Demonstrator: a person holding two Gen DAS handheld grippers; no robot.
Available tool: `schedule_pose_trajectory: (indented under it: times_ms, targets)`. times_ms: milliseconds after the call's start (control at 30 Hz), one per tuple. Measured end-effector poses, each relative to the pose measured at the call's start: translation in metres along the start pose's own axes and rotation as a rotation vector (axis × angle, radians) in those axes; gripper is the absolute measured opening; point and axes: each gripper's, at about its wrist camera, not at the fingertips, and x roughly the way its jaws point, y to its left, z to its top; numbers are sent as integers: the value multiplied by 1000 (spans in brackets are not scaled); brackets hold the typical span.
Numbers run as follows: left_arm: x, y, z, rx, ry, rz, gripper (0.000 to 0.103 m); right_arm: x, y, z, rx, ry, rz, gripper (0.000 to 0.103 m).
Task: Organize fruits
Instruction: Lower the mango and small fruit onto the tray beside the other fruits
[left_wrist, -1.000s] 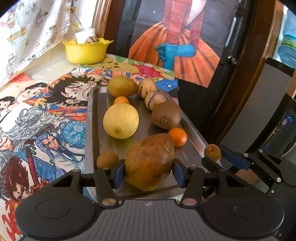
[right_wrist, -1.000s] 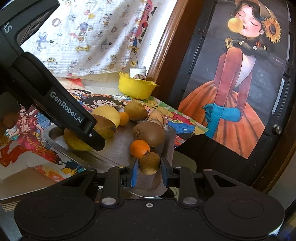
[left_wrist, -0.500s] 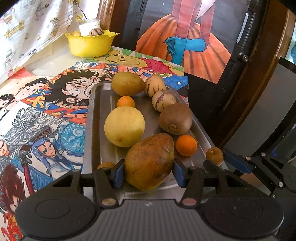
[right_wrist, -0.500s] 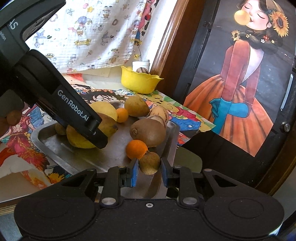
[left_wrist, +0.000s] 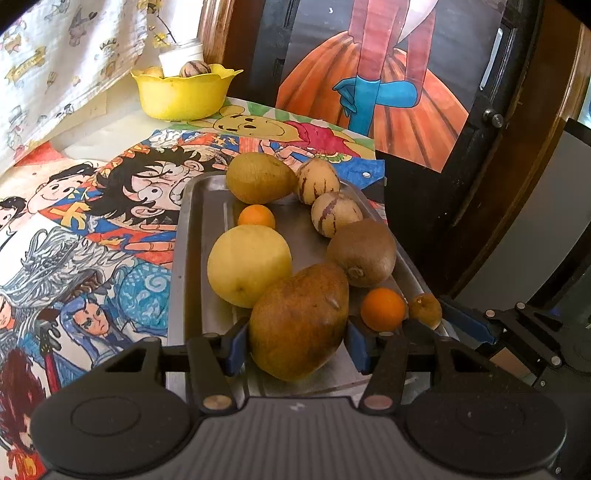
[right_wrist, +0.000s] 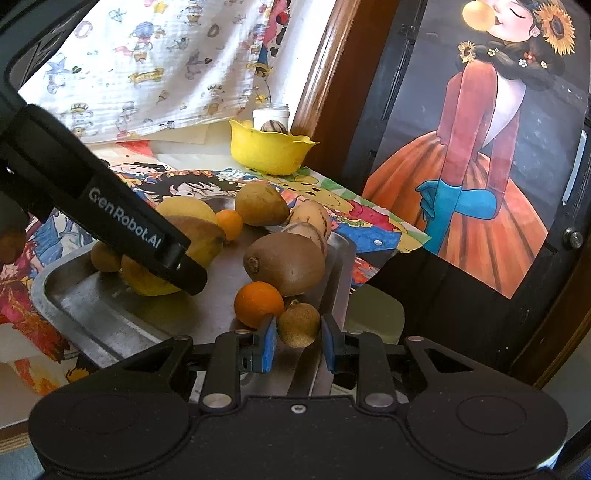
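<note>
Lower centre, the left gripper (left_wrist: 295, 341) pinches a large brown-yellow mango (left_wrist: 299, 321) over a metal tray (left_wrist: 192, 266); the right gripper (right_wrist: 297, 345) pinches a small brown round fruit (right_wrist: 298, 323) at the tray's right edge.

I see a tabletop covered with bright cartoon drawings (left_wrist: 110, 206). A flat silver metal tray (left_wrist: 201, 206) lies right on it, near the edge, and fruit sits in the tray. Farther back, a yellow plastic bowl with a wavy rim (left_wrist: 183, 96) stands on the tabletop too, well apart from the tray.
</note>
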Motion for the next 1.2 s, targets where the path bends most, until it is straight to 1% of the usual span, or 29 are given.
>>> schedule_pose_trajectory:
  times_ms: [267,767,1200]
  targets:
    - [2,-1,2,16,4,5,58,3,-1,0,9,3,3,27]
    - [2,-1,2,26,4,7,59,2,0,-3,21,-14,-9,29]
    - [4,-2,1,30,14,8,62,0,-1,-5,33,-15,-14,38]
